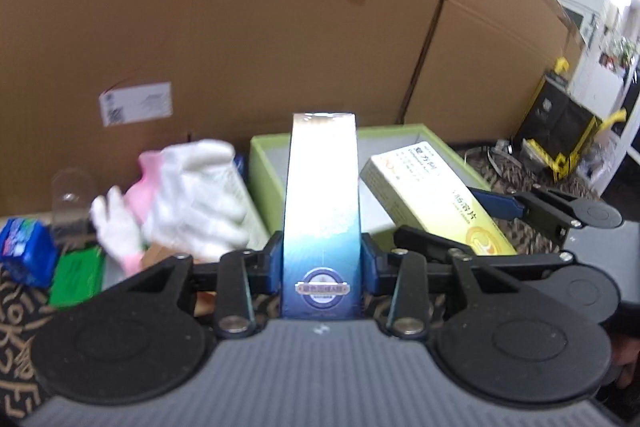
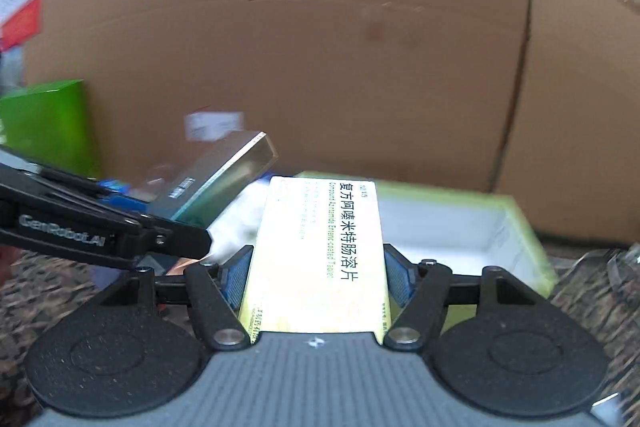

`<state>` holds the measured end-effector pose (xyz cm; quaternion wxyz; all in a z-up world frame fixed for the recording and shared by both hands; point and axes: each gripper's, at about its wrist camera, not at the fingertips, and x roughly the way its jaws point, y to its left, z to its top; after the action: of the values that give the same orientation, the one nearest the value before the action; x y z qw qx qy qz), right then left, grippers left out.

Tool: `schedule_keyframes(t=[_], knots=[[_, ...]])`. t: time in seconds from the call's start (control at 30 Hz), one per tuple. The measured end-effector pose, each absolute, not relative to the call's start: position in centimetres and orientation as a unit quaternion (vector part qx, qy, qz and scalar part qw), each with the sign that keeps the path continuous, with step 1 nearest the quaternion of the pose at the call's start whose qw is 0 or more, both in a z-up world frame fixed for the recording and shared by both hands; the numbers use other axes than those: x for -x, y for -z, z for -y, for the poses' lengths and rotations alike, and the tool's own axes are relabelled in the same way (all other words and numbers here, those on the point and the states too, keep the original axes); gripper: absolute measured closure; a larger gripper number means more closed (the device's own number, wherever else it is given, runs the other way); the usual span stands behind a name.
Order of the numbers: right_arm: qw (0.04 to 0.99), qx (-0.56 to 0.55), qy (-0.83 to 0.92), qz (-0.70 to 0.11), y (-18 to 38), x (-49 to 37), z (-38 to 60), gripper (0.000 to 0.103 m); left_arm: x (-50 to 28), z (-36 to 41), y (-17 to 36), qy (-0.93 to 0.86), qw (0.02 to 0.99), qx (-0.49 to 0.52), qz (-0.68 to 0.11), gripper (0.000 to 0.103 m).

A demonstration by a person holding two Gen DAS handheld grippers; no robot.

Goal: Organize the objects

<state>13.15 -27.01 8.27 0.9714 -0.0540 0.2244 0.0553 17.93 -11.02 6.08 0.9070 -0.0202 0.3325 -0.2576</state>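
Nearest in the left wrist view, a tall blue-and-white carton (image 1: 322, 219) is clamped between the blue pads of the left gripper (image 1: 322, 263), its jaws closed on the carton's lower part so that it stands upright toward twelve o'clock. In the right wrist view, a yellow medicine box (image 2: 320, 255) is seen lengthwise between the pads of the right gripper (image 2: 318, 273); the pads appear to touch its long sides, so a grip on a wide thing is judged, though a loose fit cannot be ruled out. Both boxes are thus carried, neither yet set down. Just beyond, at about one o'clock in the left view, a green-rimmed tray (image 1: 432, 137) with a pale inside is seen, and the yellow box is held over its near edge. The tray's visible floor looks bare, so little or nothing is judged to be sorted into it so far. At about ten o'clock, white and pink gloves (image 1: 188, 195), a blue packet (image 1: 24, 247), a green packet (image 1: 78, 277) and a clear cup (image 1: 72, 199) are left loose on the patterned surface (image 1: 20, 315), still to be organized. Farthest back, large cardboard cartons (image 1: 280, 27) close off the scene.
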Motion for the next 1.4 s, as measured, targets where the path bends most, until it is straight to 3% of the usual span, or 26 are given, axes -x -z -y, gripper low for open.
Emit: schedule_keyframes(t=[0.33,0.53,0.6,0.67,0.77,0.93,1.13,1.4], knots=[[0.953,0.107,0.006,-0.285,-4.0,-24.3,29.9,0.032,-29.2,18.9,-2.0,0.191,0.894,0.037,-0.404,0.065],[0.94,0.094,-0.007,-0.328,-0.9,-27.0,31.0,0.032,-30.8,20.4,0.4,0.191,0.89,0.016,-0.413,0.065],[0.934,0.087,-0.017,-0.346,-0.1,-27.7,31.4,0.032,-30.5,20.7,0.5,0.199,0.896,0.013,-0.396,0.053],[0.927,0.087,-0.017,-0.365,0.6,-28.0,31.6,0.026,-29.8,20.8,0.4,0.209,0.905,0.01,-0.369,0.021],[0.926,0.088,-0.008,-0.366,0.5,-27.7,31.8,0.022,-29.3,20.7,-0.4,0.211,0.914,0.009,-0.347,0.007],[0.945,0.069,-0.002,-0.321,-3.1,-24.7,32.2,0.019,-27.9,18.7,-3.5,0.222,0.919,0.037,-0.325,0.0],[0.969,0.064,-0.012,-0.237,-6.6,-18.6,30.5,0.01,-22.6,15.1,-7.5,0.222,0.936,0.042,-0.269,0.0],[0.977,0.046,-0.06,-0.197,-4.8,-11.4,26.4,0.01,-15.0,8.8,-7.1,0.198,0.945,0.045,-0.256,0.0]])
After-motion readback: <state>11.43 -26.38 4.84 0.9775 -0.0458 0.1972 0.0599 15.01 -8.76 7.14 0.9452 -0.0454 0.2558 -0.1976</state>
